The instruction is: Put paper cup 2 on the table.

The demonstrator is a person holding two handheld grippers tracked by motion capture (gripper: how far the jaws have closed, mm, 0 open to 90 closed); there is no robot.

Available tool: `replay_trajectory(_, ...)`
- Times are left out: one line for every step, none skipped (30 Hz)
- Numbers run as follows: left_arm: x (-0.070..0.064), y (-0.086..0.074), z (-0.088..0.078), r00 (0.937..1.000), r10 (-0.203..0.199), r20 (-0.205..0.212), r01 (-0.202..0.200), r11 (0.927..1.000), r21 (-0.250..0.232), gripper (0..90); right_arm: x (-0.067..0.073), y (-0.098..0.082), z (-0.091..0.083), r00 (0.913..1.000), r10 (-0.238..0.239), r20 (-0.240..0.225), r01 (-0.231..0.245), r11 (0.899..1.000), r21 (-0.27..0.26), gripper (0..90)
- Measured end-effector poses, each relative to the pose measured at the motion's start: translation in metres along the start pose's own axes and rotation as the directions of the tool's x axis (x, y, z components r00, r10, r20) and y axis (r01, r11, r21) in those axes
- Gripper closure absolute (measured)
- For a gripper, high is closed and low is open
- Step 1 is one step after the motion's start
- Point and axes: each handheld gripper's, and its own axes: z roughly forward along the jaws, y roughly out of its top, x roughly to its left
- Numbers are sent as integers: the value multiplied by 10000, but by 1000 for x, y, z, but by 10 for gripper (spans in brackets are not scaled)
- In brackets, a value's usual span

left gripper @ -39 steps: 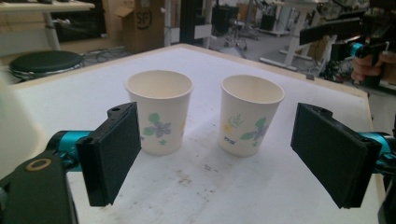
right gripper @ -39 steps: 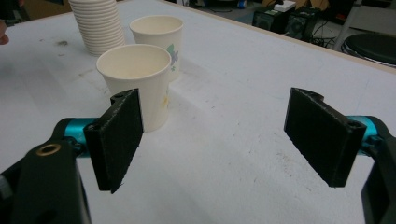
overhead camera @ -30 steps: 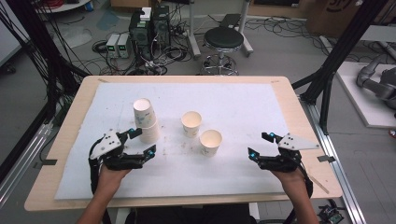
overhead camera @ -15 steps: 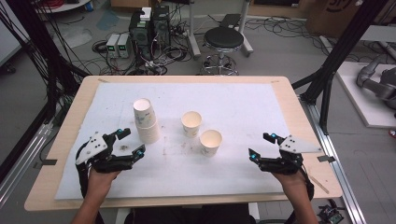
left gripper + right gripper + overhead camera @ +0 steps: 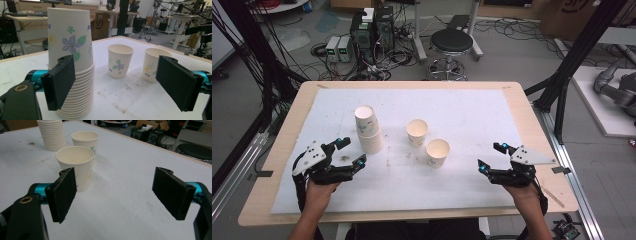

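- The stack of paper cups [image 5: 368, 132] is standing upside down on the white mat [image 5: 472, 110]; I am taking this stack as the landmark for all places.
- Two single cups are standing upright with the mouth up; the farther cup [image 5: 417, 132] is sitting to the right of the stack, and the nearer cup [image 5: 437, 152] is sitting further right and closer to the person, just beside the first one.
- The left gripper [image 5: 348, 151] is hovering just in front of the stack, on its left side; its jaws are spread wide and are holding nothing; in the left gripper view the stack [image 5: 71, 62] is rising right behind the left pad.
- The right gripper [image 5: 490, 155] is waiting well apart from the stack, beyond both single cups; its jaws are also spread and empty.
- Judging from this, two cups are already set out; many cups are remaining in the stack, and the next one is not yet being gripped.
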Motion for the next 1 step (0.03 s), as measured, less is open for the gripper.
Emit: replay_trajectory(0,0,0,10000,10,-18,-10,10000,5,162,0,0,0,10000,-7,6,7,10000,2,202)
